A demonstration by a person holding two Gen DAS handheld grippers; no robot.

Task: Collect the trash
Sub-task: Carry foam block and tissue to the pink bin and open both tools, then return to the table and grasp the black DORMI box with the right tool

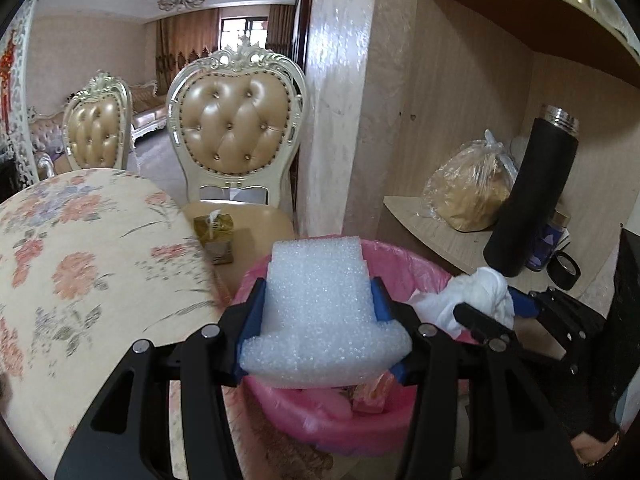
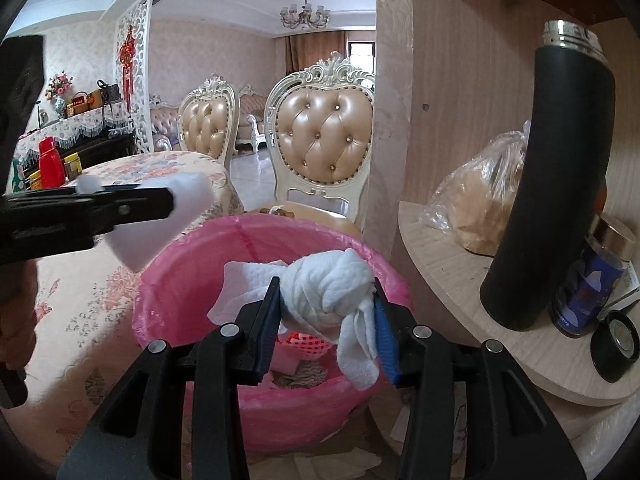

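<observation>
White foam block (image 1: 320, 312) sits clamped in the left hand-held gripper (image 1: 320, 320), directly above the pink-lined bin (image 1: 304, 412). The right hand-held gripper (image 2: 326, 316) holds a crumpled white tissue (image 2: 328, 292) between its jaws over the same bin; whether it still presses, I cannot tell. For both, the bin lies straight below.

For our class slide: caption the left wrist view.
Left gripper holds a white foam block over the pink-lined bin.

No text, label, brand or number is legible; embossed lettering on the left claw's arm (image 2: 38, 234) is too blurred to read.
</observation>
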